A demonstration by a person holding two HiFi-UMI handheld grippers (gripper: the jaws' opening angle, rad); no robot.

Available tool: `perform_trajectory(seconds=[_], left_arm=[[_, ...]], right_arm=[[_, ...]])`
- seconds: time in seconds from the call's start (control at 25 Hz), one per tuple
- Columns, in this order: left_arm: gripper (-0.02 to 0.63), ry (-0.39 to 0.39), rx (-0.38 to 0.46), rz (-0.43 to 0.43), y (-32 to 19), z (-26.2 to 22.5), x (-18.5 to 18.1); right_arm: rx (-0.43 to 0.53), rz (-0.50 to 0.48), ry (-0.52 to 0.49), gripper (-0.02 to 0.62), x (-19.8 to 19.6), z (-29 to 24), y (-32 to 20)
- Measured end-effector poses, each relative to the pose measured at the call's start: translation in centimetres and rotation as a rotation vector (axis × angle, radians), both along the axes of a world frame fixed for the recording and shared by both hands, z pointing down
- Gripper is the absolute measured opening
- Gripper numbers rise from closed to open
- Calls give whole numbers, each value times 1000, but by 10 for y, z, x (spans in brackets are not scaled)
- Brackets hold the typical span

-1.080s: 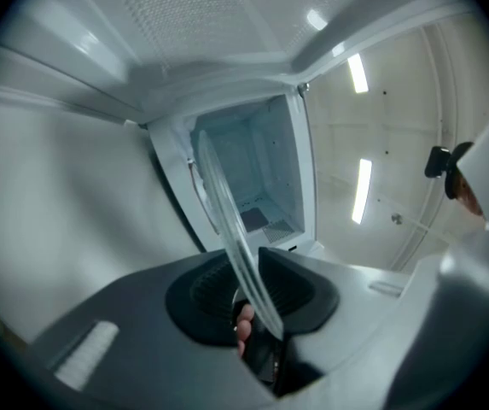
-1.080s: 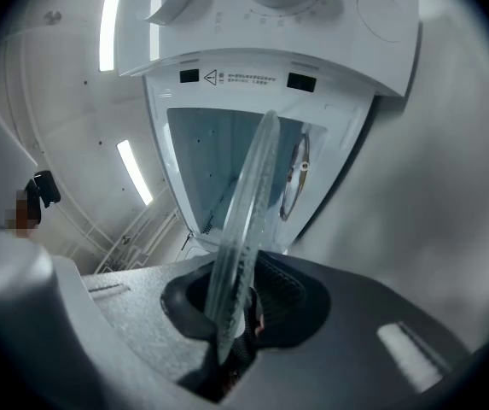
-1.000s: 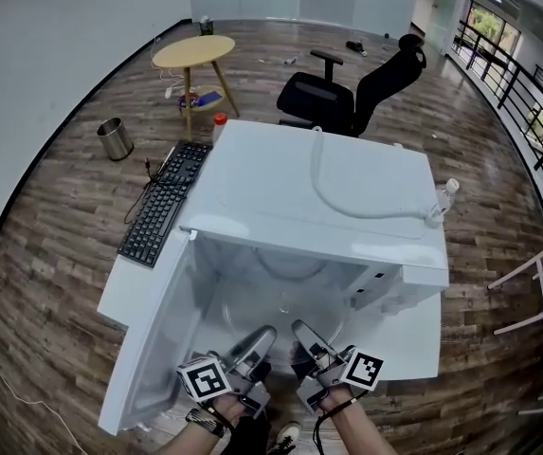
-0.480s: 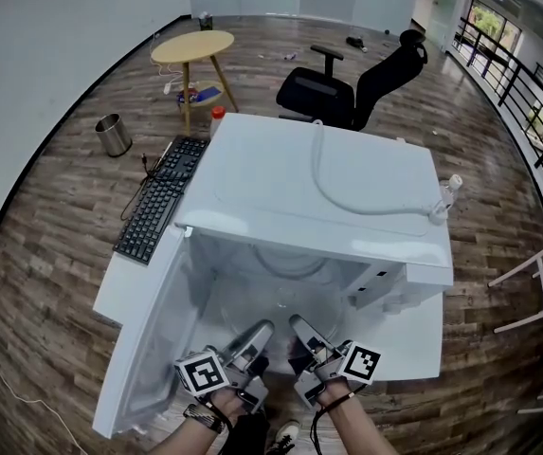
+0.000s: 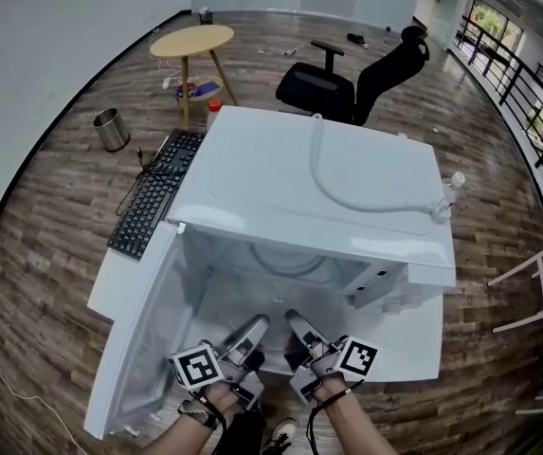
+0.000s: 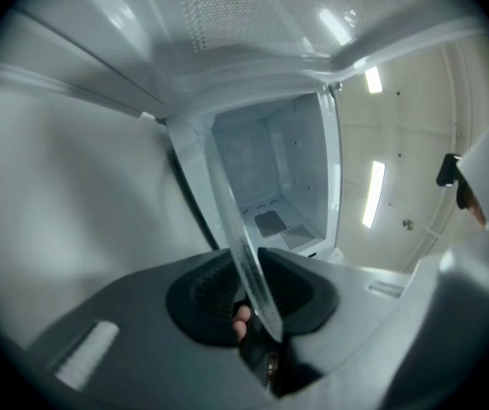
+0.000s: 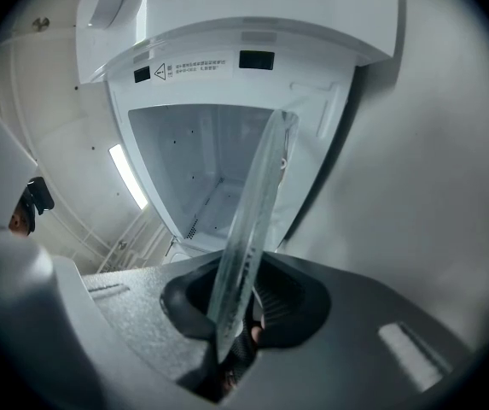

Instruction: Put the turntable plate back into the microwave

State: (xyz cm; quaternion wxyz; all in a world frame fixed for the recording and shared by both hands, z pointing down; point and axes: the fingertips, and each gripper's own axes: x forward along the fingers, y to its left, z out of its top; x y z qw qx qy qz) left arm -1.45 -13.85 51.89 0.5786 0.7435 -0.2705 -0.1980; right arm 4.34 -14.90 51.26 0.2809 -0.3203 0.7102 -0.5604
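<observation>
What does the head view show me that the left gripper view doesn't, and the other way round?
Only the head view: the right gripper, the microwave top and its swung-open door, plus the keyboard, office chair and round table beyond.
Only the left gripper view: the turntable plate, its rim clamped edge-on between the jaws, and a vent grille inside the cavity.
Both: the left gripper and the open cavity.

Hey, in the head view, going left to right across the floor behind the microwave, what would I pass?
Metal bin → round wooden table → black office chair → railing
</observation>
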Motion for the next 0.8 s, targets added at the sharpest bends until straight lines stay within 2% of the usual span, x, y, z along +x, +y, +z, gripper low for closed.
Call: perform_trajectory(seconds=[0.12, 0.48, 0.6, 0.8], left_arm=[[74, 45, -23, -15, -2, -2, 2], [63, 118, -40, -45, -19, -14, 7], [63, 127, -44, -51, -24, -15, 8], [62, 129, -53, -59, -27, -12, 9]], right_arm=[[0, -2, 1, 52, 1, 1, -3], [5, 29, 27, 58, 3, -3, -18], [14, 35, 70, 67, 4, -4, -22], [8, 38, 72, 69, 5, -2, -23]])
